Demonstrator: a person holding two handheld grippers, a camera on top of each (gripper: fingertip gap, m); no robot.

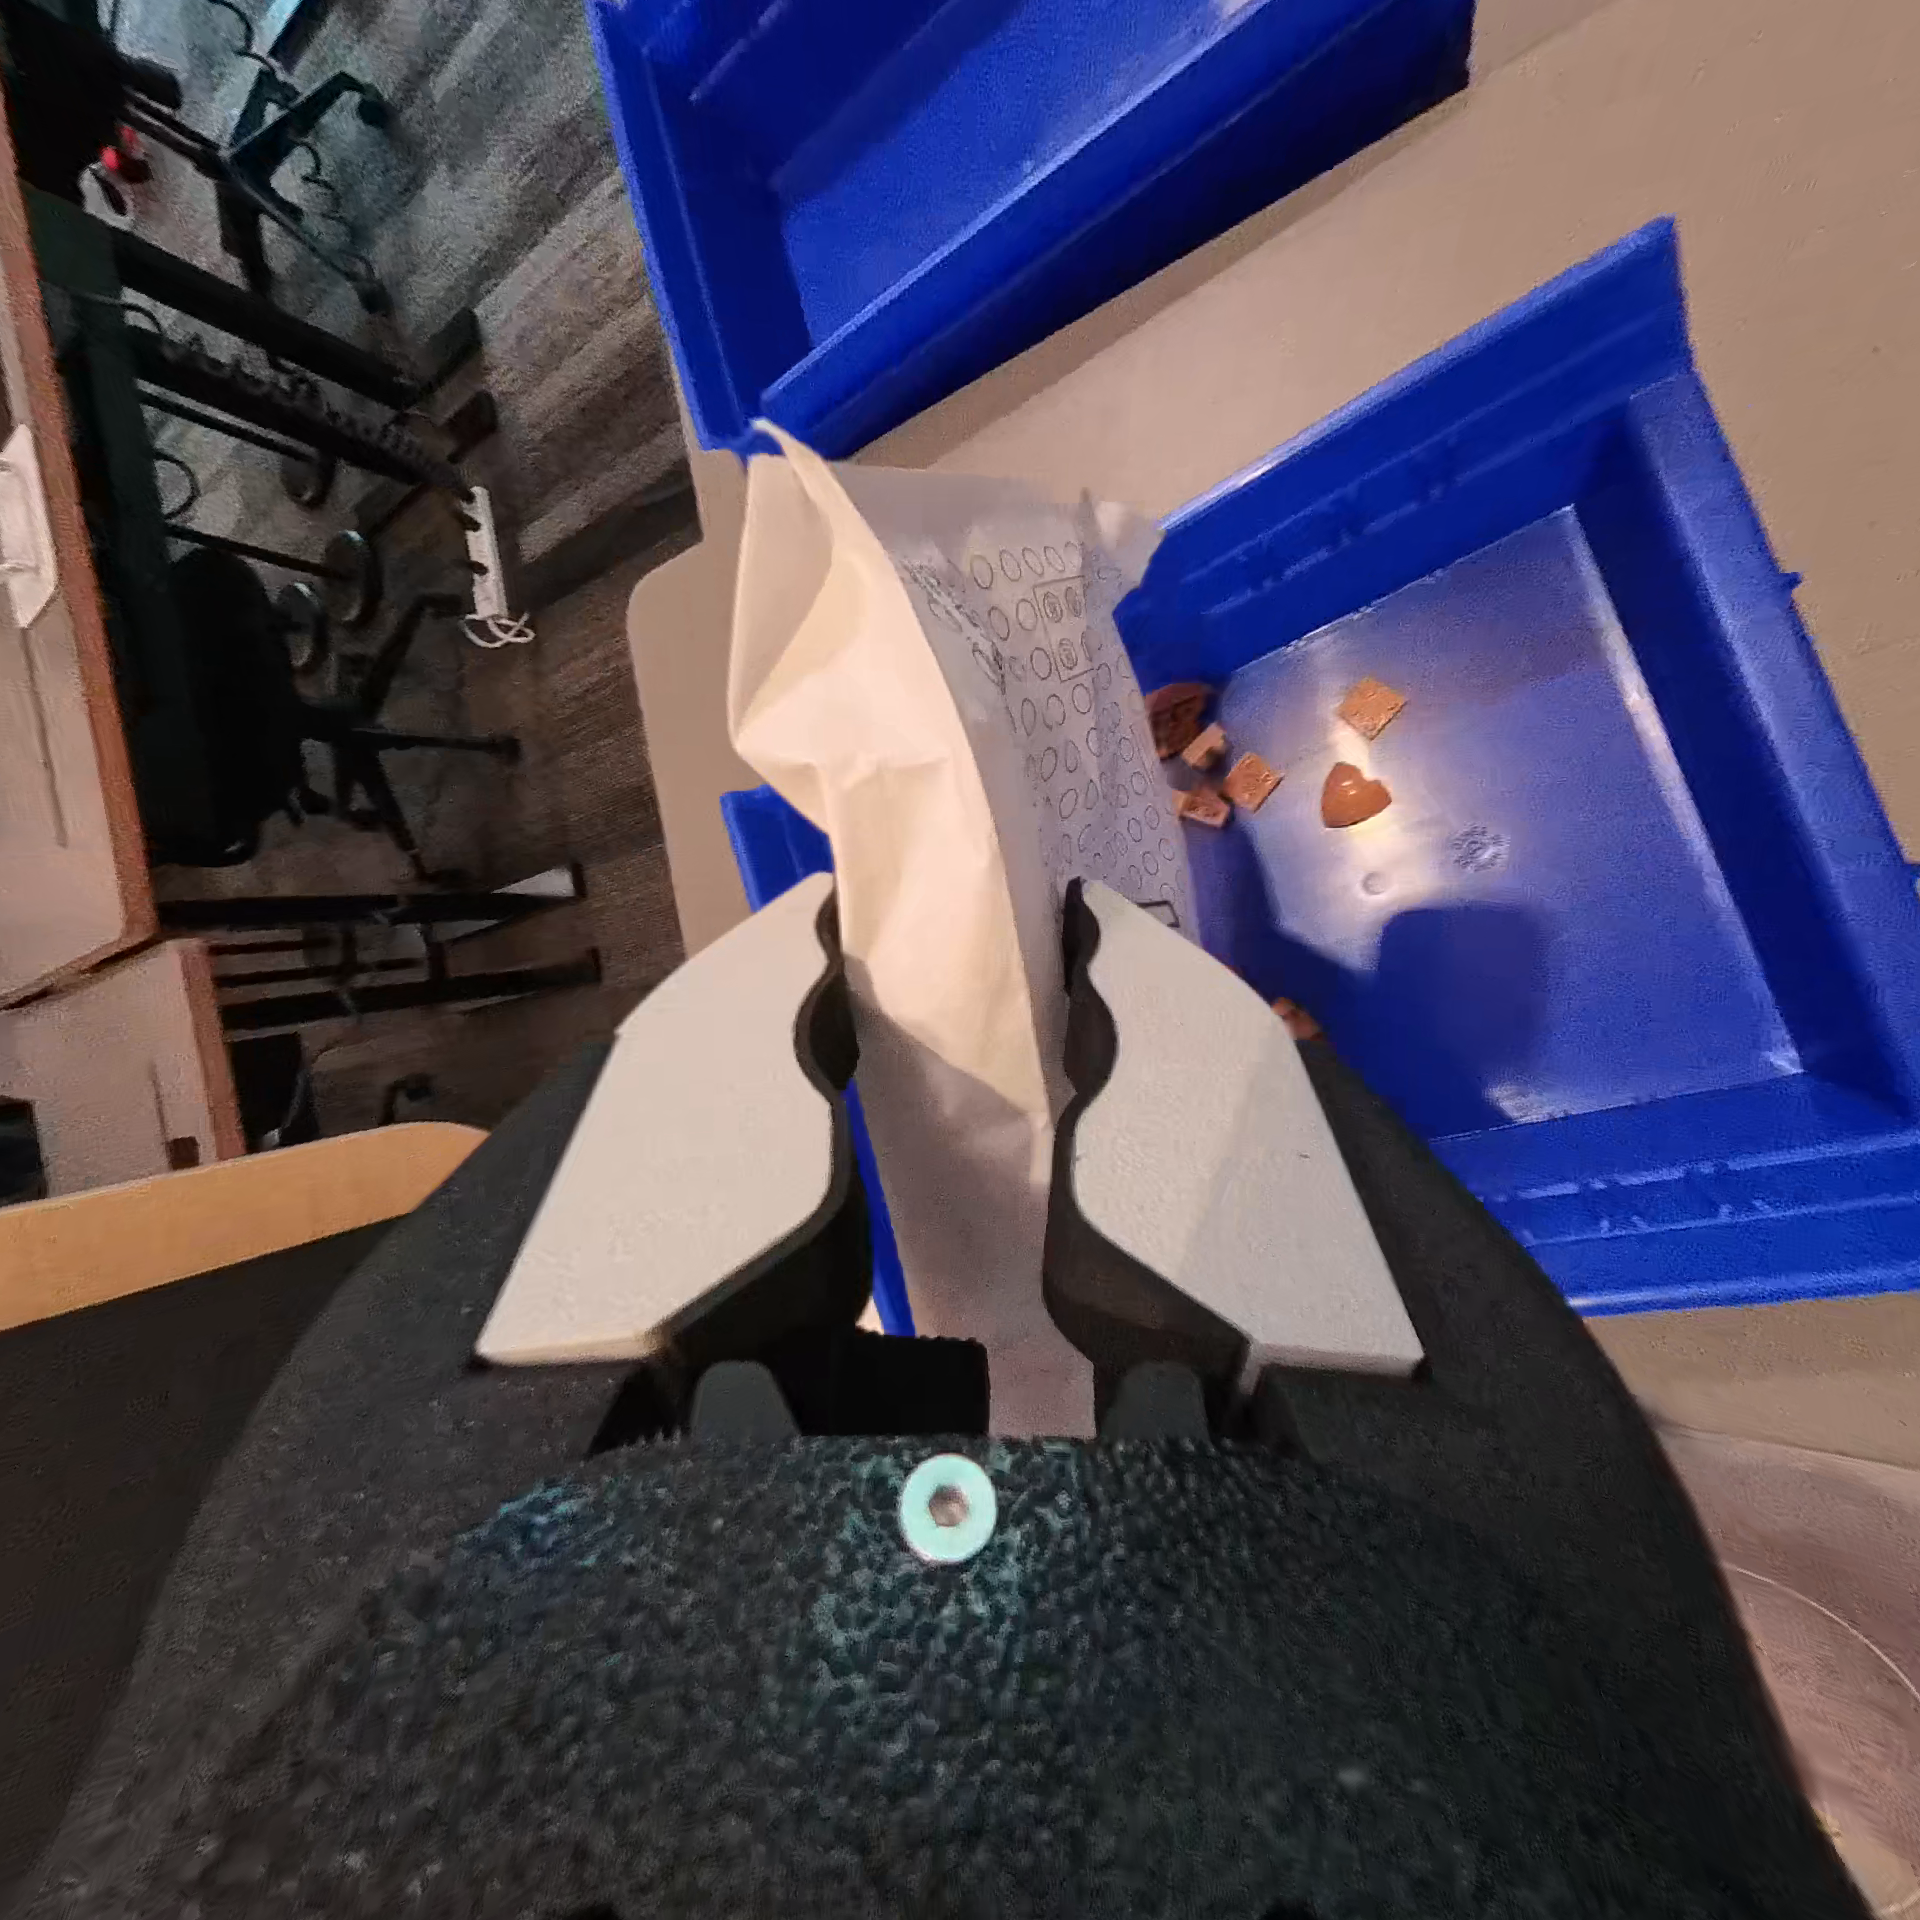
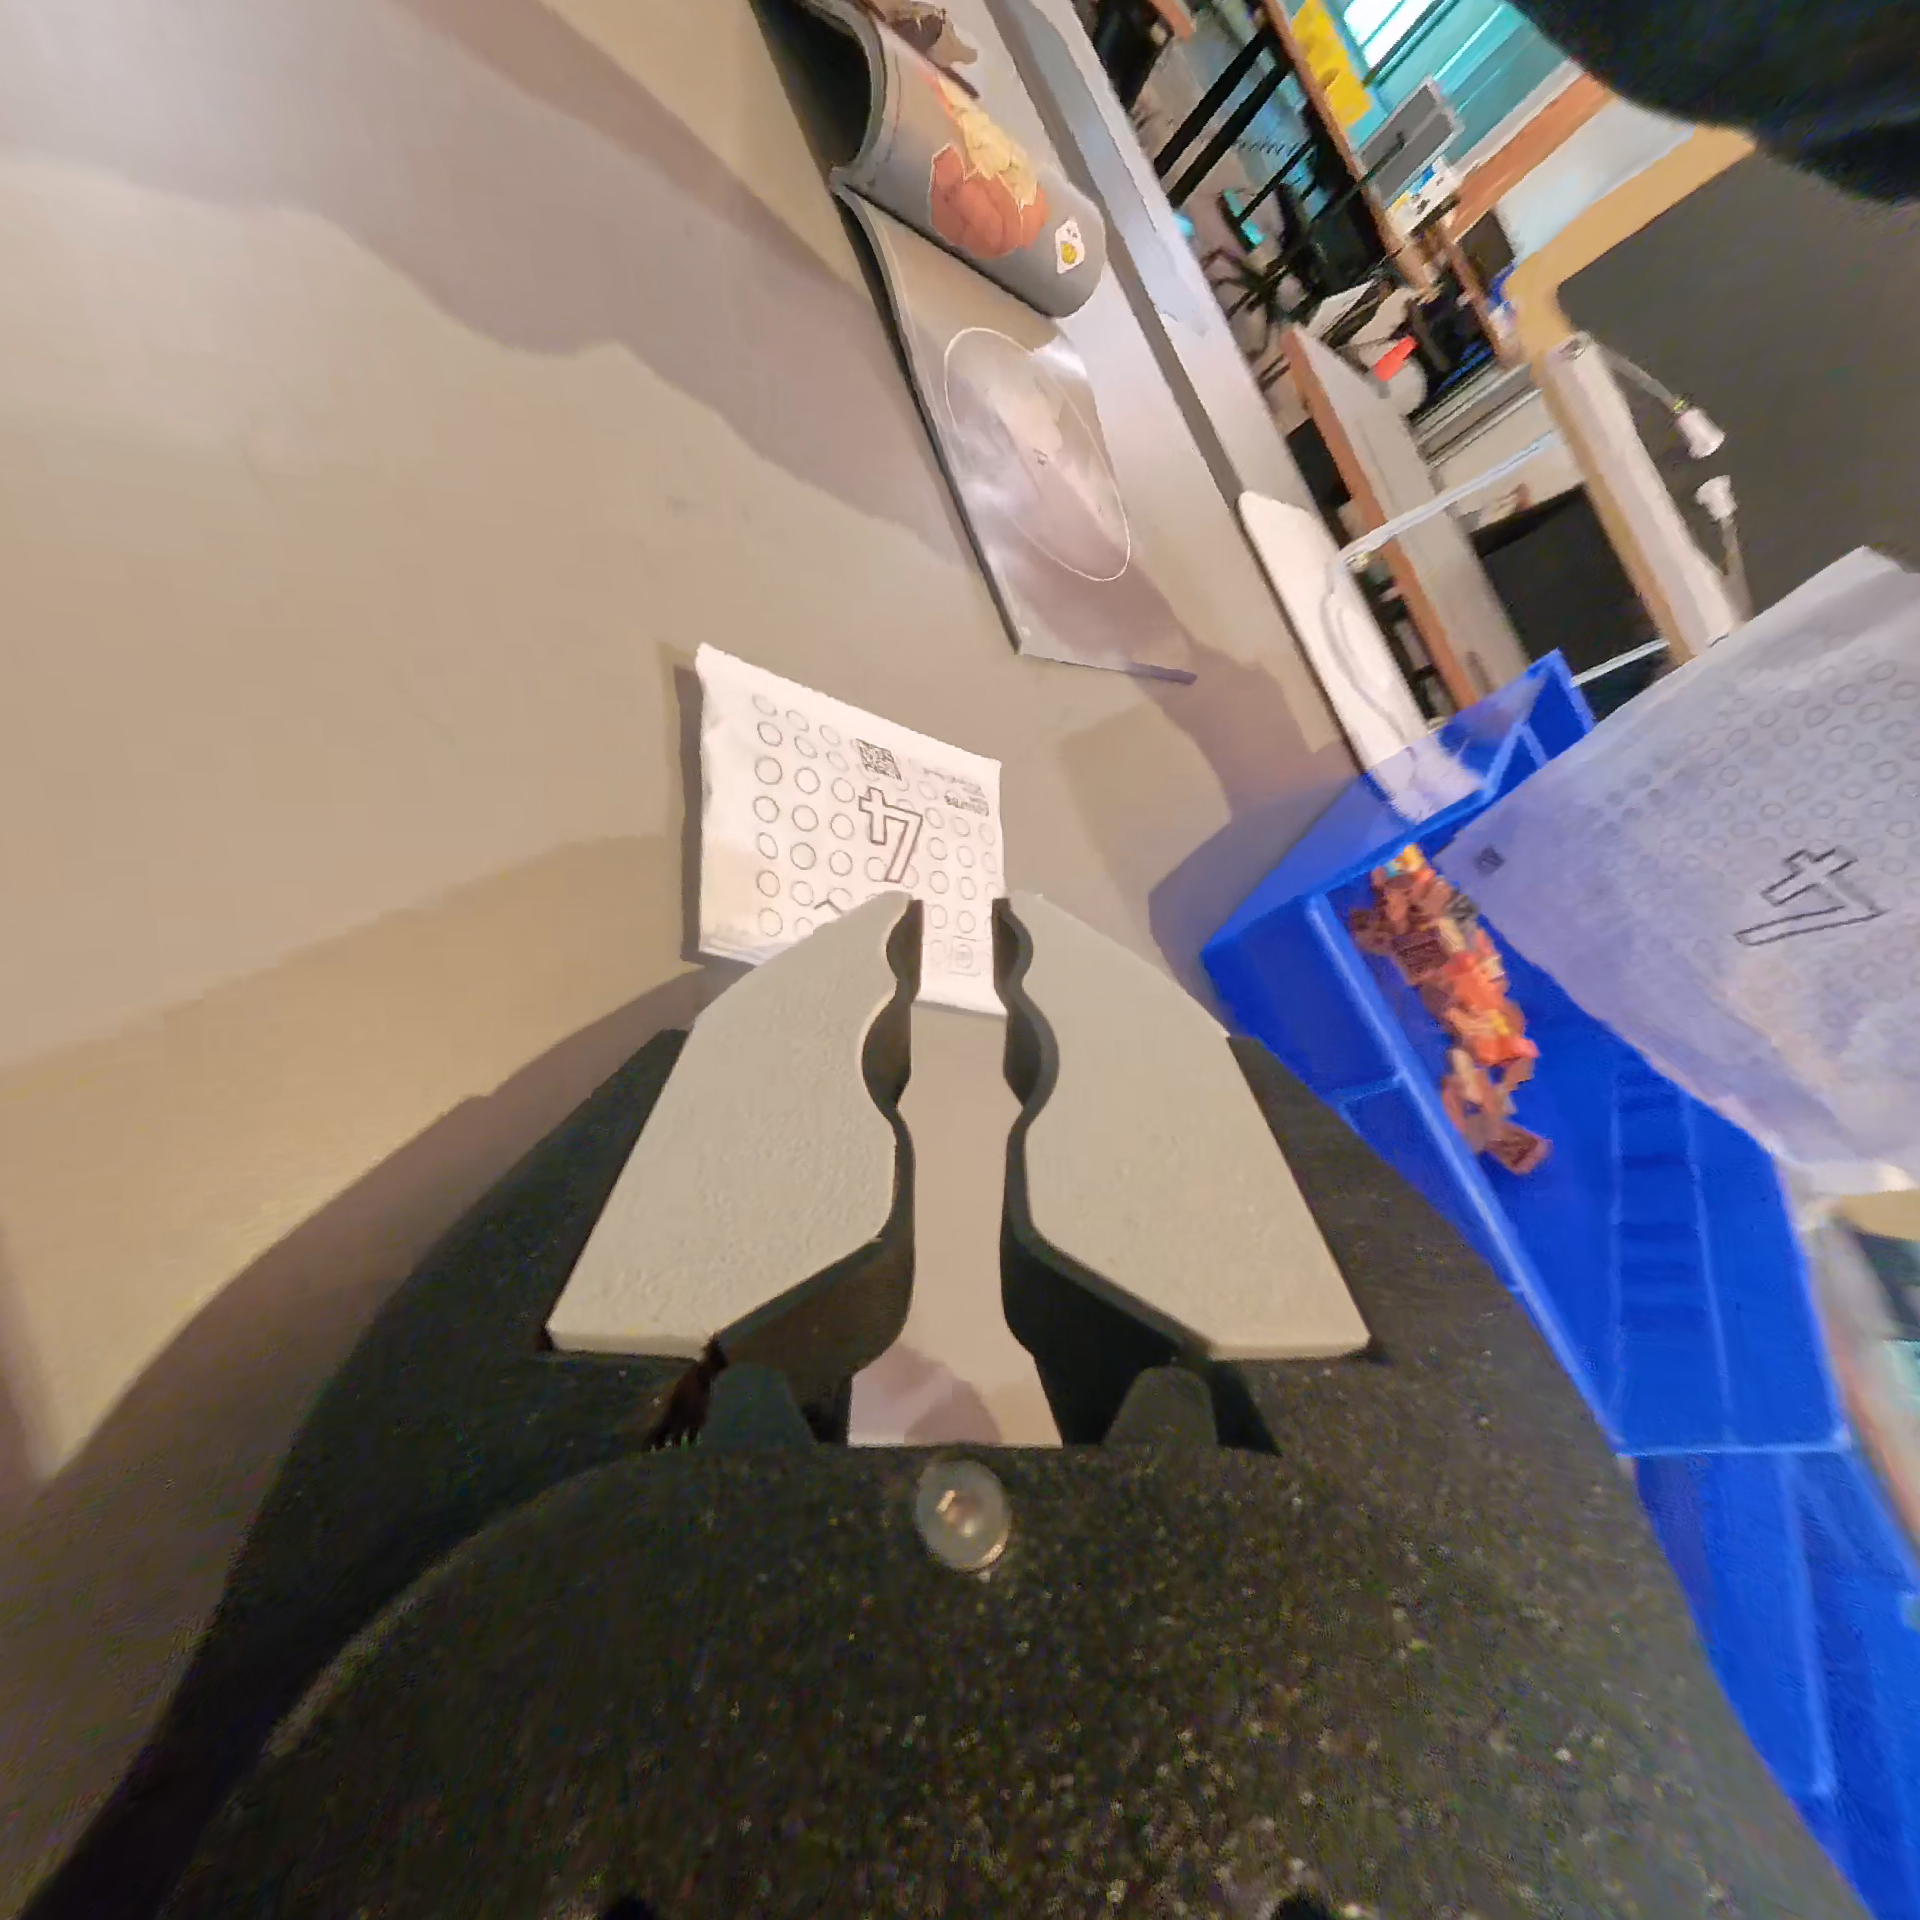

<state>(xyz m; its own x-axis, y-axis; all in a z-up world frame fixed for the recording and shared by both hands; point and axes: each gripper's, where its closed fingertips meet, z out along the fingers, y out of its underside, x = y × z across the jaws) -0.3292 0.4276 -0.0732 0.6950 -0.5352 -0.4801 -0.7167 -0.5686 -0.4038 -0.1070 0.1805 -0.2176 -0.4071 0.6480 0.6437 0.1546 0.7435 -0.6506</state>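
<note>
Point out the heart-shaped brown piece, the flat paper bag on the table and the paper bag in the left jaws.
Heart-shaped brown piece [image 1: 1354, 795]: left wrist view, its middle.
Flat paper bag [image 2: 831, 821]: right wrist view, printed face.
Held paper bag [image 1: 883, 727]: left wrist view, cream inner side.

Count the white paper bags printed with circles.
2: one bag lies flat on the table; the other bag is held in the left gripper over a blue bin.

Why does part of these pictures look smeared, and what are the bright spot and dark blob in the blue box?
Right wrist view: the raised paper bag and blue bin at the edge are motion-blurred, while the flat bag stays sharp. Left wrist view: lamp glare on the bin floor, a soft shadow below it, straight edges bowed by the wide lens.
</note>
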